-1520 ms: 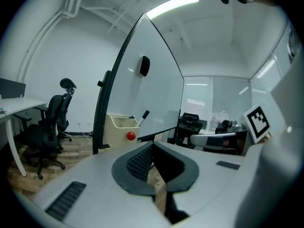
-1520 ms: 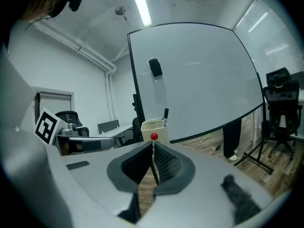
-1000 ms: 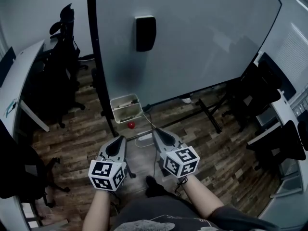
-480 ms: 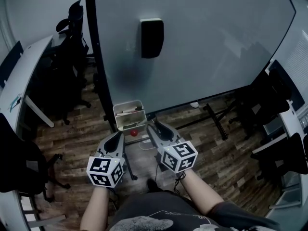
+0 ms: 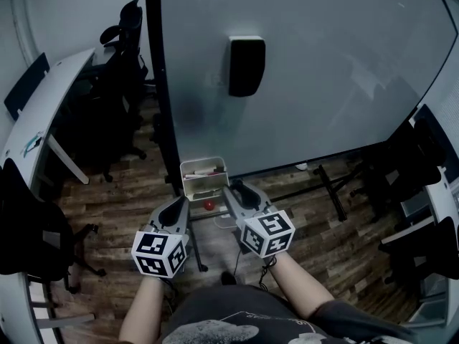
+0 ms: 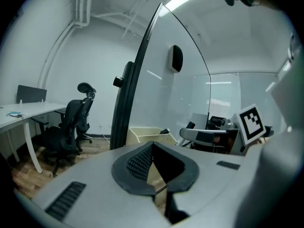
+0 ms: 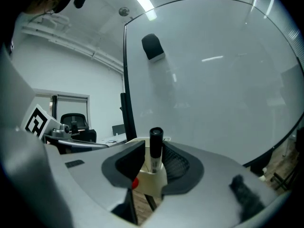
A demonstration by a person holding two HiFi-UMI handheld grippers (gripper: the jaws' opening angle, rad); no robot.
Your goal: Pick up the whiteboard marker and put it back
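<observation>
The whiteboard marker (image 7: 156, 148), with a black cap and white body, stands upright between the jaws of my right gripper (image 7: 154, 145). Those jaws are opening: a gap shows on the marker's left, and the right pad is close beside it. The marker's lower end dips toward the cream tray (image 7: 153, 180) hung at the whiteboard's foot. In the head view the right gripper (image 5: 233, 190) reaches the tray's (image 5: 204, 180) front rim, and the marker itself is hidden there. My left gripper (image 5: 180, 205) sits just left of the tray and holds nothing. Its tips (image 6: 153, 146) meet.
The large whiteboard (image 5: 323, 63) on a wheeled stand carries a black eraser (image 5: 247, 66). A small red ball (image 5: 209, 205) lies below the tray. Black office chairs (image 5: 118, 113) and a white desk (image 5: 43, 120) stand at the left, more chairs at the right. The floor is wood.
Both grippers have moved forward toward the whiteboard, and the tray now lies right at the right gripper's tips. The board and eraser look larger and nearer.
</observation>
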